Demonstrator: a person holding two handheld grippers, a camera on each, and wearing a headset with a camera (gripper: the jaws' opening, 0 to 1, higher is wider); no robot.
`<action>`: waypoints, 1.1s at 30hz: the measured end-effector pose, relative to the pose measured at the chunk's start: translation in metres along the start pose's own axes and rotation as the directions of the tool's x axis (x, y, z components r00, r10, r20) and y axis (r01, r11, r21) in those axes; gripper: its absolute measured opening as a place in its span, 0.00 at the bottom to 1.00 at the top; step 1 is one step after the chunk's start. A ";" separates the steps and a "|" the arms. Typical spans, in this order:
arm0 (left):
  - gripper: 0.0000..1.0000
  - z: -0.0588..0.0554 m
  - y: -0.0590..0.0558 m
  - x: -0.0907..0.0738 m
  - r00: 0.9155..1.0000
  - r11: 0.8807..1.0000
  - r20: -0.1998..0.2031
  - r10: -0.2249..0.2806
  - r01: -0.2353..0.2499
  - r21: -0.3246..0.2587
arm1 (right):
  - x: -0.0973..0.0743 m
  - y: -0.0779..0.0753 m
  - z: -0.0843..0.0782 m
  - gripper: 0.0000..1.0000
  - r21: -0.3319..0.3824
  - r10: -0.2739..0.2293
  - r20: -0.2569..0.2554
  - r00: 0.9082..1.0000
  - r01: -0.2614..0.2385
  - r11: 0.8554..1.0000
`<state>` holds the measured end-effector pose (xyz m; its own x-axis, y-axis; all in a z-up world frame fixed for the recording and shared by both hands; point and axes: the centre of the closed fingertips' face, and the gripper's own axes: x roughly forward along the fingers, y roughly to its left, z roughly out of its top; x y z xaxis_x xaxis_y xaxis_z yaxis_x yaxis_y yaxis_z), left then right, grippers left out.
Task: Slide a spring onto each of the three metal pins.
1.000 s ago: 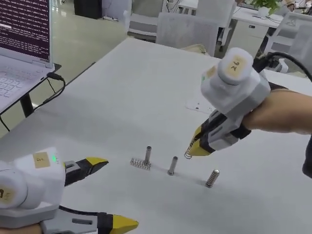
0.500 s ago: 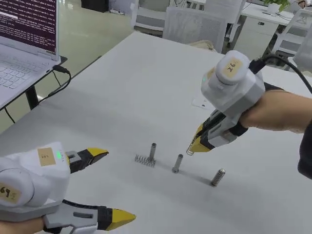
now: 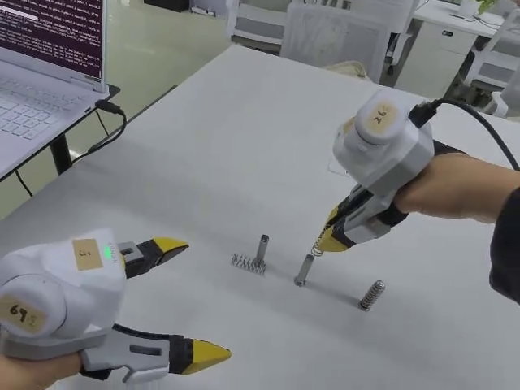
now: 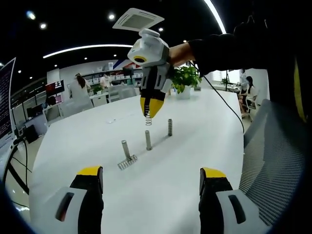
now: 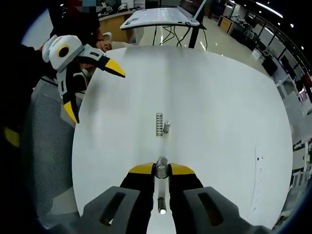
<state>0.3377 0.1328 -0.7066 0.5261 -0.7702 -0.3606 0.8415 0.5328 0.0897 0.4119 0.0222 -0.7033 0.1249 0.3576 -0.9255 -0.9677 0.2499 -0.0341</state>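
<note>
While our right gripper (image 3: 329,242) pinches a spring (image 3: 316,249) just above the middle pin (image 3: 304,270), we fear any tilt may catch coils on its tip; our left gripper (image 3: 203,297) hovers apart from that pin, jaws spread.

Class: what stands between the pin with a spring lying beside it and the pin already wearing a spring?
One bare pin stands there, plain in the head view.
</note>
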 end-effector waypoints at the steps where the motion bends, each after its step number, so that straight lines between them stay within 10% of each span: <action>1: 0.78 0.000 0.000 0.000 1.000 1.000 0.001 -0.001 0.001 0.000 | 0.001 0.000 0.000 0.08 0.000 0.002 -0.001 1.000 -0.002 1.000; 33: 0.92 0.001 -0.002 0.000 1.000 0.999 0.017 -0.019 0.020 -0.039 | 0.019 -0.004 -0.006 0.08 0.009 0.029 -0.031 0.999 -0.028 1.000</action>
<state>0.3362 0.1314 -0.7058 0.5119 -0.7860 -0.3466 0.8462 0.5308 0.0460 0.4168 0.0222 -0.7231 0.0904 0.3369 -0.9372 -0.9689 0.2473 -0.0045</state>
